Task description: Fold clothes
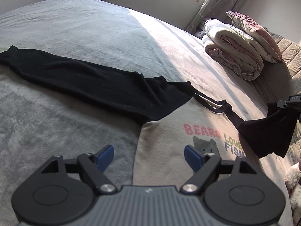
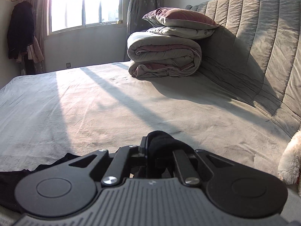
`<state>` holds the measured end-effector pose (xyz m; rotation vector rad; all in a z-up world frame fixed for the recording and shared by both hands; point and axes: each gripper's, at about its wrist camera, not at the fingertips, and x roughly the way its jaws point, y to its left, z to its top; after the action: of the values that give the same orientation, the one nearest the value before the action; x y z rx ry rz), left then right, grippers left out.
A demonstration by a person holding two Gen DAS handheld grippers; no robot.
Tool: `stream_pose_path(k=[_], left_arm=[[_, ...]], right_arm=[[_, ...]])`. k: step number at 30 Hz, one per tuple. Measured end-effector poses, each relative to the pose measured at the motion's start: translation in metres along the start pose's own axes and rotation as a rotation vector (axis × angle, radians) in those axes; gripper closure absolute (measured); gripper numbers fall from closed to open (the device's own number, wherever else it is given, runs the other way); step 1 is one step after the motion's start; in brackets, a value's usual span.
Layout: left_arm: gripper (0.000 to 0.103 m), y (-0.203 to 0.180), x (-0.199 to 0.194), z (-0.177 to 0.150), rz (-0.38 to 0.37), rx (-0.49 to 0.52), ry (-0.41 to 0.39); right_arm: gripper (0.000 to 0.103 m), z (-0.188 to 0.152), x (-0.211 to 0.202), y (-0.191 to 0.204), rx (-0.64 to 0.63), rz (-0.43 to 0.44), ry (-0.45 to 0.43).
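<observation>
A long black garment lies spread on the grey bed cover, running from the far left toward the middle. Thin straps lead from it to a lifted bunch of black cloth at the right edge, where my right gripper is shut on it. In the right wrist view the same black cloth bulges between the right gripper's closed fingers, and more of it trails at the lower left. My left gripper hovers open over a beige "BEARS LOVE FISH" printed cloth, holding nothing.
A rolled duvet with a pillow on top sits near the padded headboard. A white plush toy lies at the right edge. A window and hanging clothes are beyond the bed's far side.
</observation>
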<state>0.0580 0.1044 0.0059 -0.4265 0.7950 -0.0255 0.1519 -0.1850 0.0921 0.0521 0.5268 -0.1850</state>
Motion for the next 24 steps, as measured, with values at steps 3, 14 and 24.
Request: stream_pose_path(k=[3,14,24], left_arm=[[0.020,-0.001,-0.001,0.000,-0.017,0.001,0.003],[0.020,-0.012,0.005,-0.007,-0.051,0.109,0.027],[0.019,-0.016,0.010,-0.013,-0.203,0.199,0.083]], right_arm=[[0.096,-0.013,0.009,0.012,0.001,0.042,0.029],[0.085,-0.065,0.046,0.035,0.108,0.241,0.233],[0.043,-0.080,0.042,-0.015,0.312,0.472,0.463]])
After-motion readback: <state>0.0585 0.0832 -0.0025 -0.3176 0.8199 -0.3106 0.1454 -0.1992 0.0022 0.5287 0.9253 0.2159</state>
